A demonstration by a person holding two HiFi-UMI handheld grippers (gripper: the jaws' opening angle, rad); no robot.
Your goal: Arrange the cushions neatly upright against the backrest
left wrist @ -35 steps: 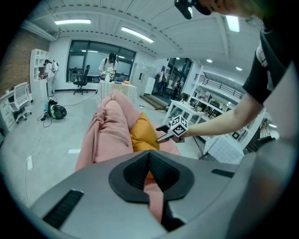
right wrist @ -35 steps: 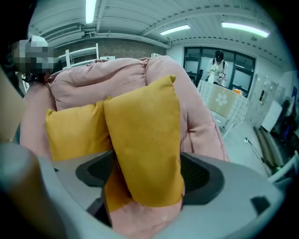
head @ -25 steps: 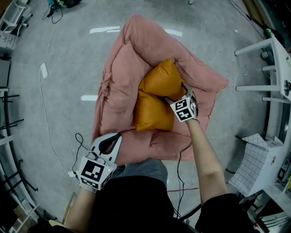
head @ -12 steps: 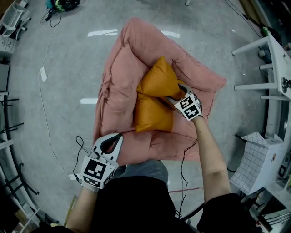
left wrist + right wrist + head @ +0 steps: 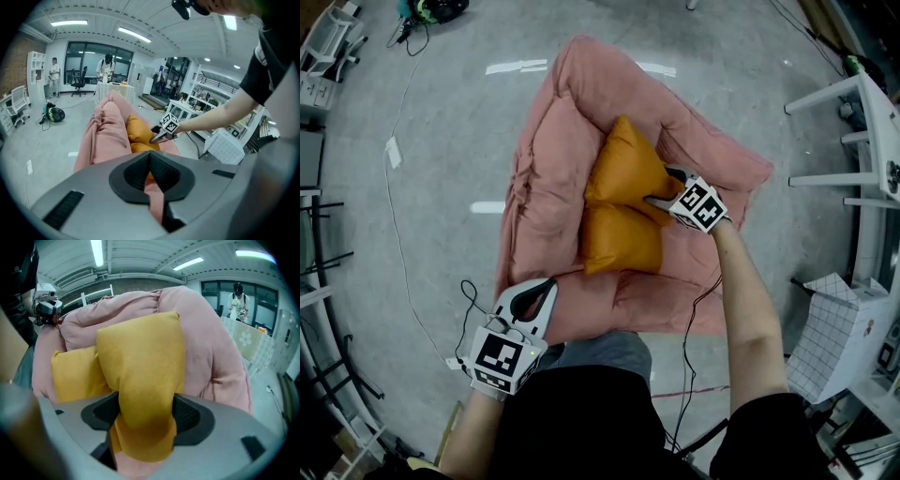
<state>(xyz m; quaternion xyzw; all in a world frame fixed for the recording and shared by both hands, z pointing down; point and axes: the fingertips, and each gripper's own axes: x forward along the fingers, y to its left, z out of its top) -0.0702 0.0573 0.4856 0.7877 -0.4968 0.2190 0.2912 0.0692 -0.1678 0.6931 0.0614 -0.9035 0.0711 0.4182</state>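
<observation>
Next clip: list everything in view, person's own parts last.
pink padded fabric floor sofa: one, pink, mid-floor
far orange fabric cushion: one, orange, on sofa seat
near orange fabric cushion: one, orange, touching the far one
white metal rack: one, white, right edge
white gridded box: one, white, lower right
left tongs: one, grey, shut, empty, by sofa's near edge
right tongs: one, grey, just closed on far cushion's corner
right forearm: one, bare, behind right tongs

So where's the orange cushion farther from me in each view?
Head view: far orange cushion just above centre, on the pink sofa.
Left gripper view: small, at centre, above the other cushion.
Right gripper view: fills the centre, in the right tongs, which have just closed on it.
Shared landmark: the pink sofa.
</observation>
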